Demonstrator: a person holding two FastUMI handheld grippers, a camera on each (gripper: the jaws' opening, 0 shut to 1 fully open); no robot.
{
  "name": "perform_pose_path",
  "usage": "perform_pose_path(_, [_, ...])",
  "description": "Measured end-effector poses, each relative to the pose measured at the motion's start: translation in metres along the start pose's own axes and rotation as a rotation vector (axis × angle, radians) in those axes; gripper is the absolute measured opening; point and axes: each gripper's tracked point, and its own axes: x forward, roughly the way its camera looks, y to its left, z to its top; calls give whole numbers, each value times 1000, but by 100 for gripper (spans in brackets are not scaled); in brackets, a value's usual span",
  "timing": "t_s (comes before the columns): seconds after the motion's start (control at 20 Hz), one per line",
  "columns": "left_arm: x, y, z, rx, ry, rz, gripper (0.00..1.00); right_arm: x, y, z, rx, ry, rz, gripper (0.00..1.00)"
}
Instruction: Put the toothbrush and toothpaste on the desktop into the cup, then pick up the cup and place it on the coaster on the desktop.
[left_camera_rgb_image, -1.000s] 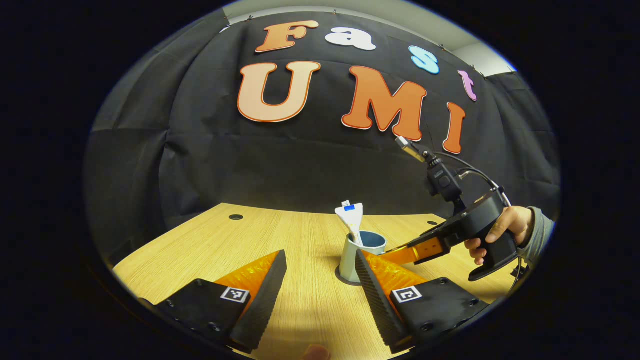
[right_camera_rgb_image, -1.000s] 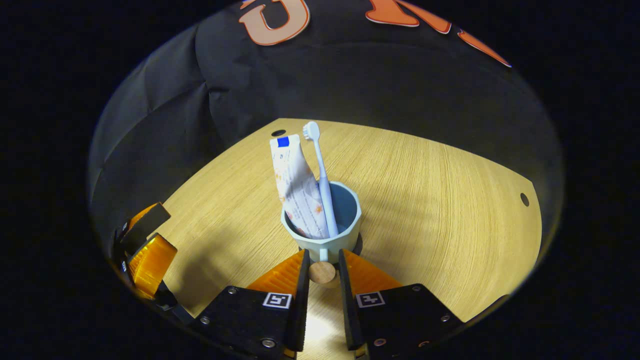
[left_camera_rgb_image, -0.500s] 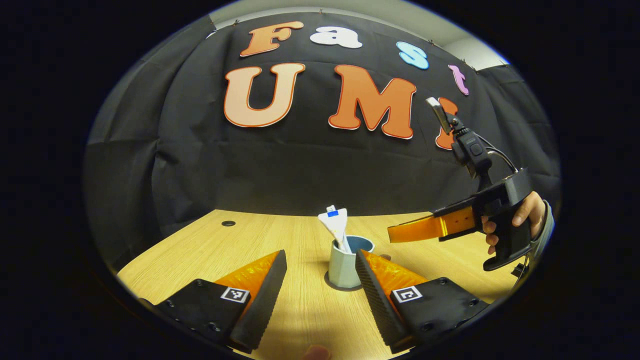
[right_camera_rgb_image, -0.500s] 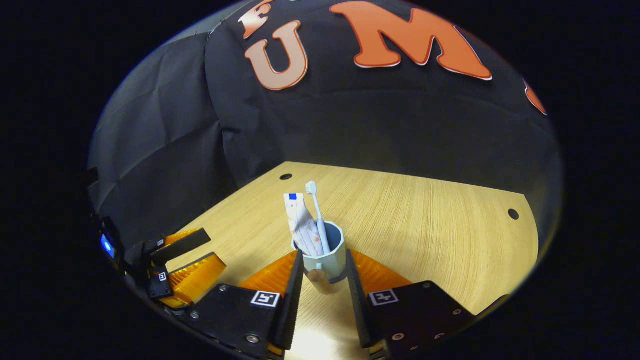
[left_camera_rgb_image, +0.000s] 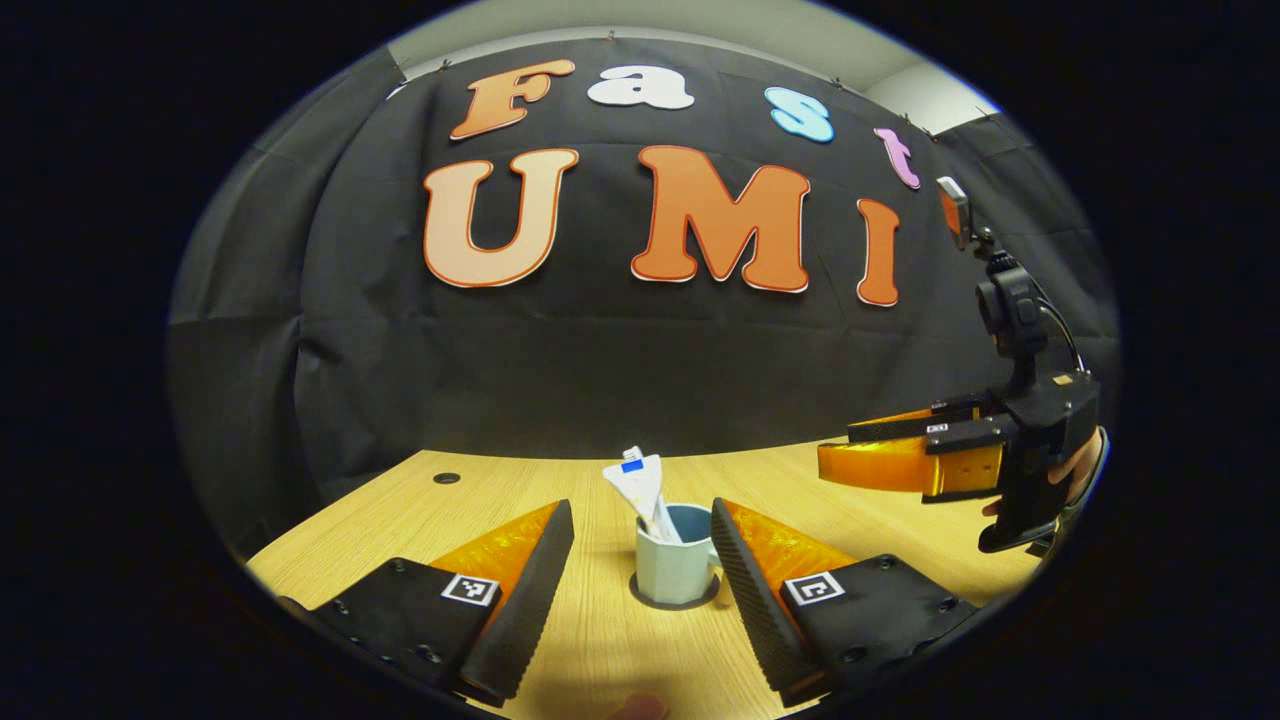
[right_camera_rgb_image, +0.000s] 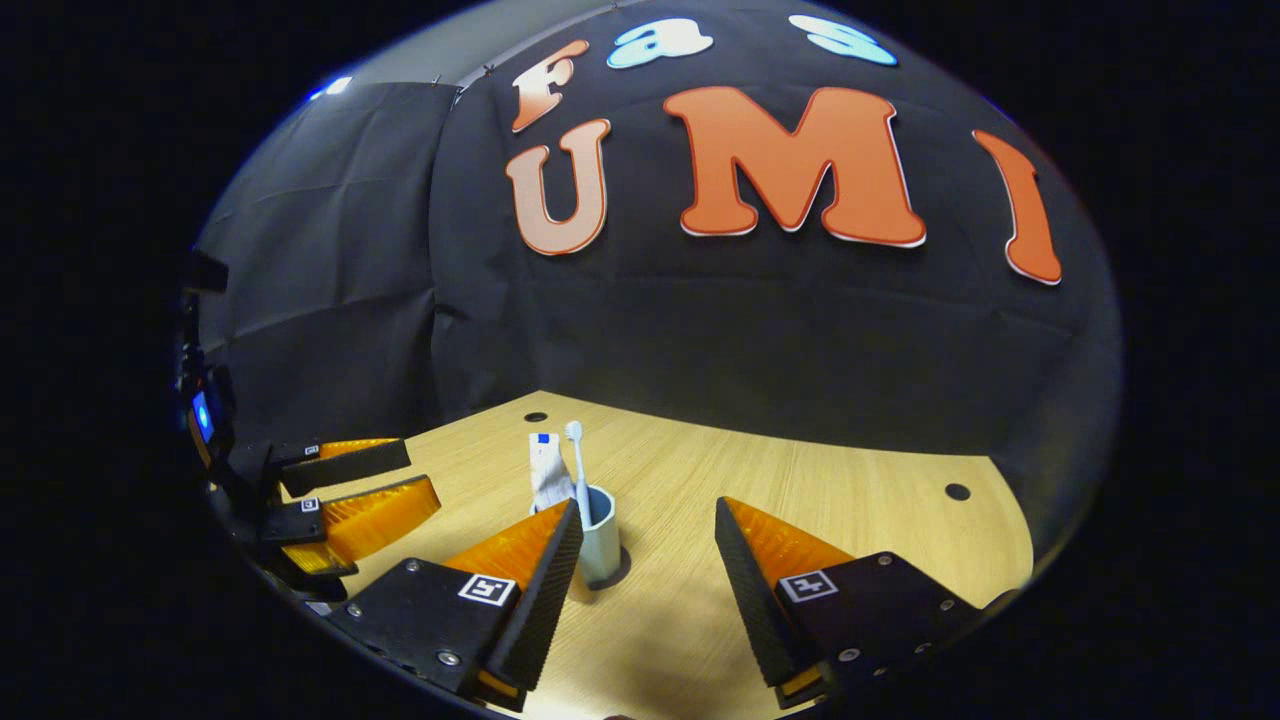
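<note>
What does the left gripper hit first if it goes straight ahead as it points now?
Most likely the cup, which stands on the coaster between and just beyond the open left gripper fingers, toothpaste sticking up from it. Depth is unclear; beyond it lies bare desktop.

A light wooden desktop (left_camera_rgb_image: 600, 640) with cable holes (right_camera_rgb_image: 957, 491) is backed by black cloth (left_camera_rgb_image: 620, 350), toward twelve o'clock.
</note>
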Motion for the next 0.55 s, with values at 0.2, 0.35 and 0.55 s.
perform_pose_path(0.2, [2, -6, 15, 34, -43, 25, 87, -20, -18, 5, -9, -94, -67, 82])
perform_pose_path(0.35, [-1, -13, 25, 44, -73, 29, 87, -37, -32, 10, -26, -168, -122, 82])
perform_pose_path(0.55, [-7, -18, 40, 40, -120, 30, 88, -60, -44, 12, -71, -232, -196, 82])
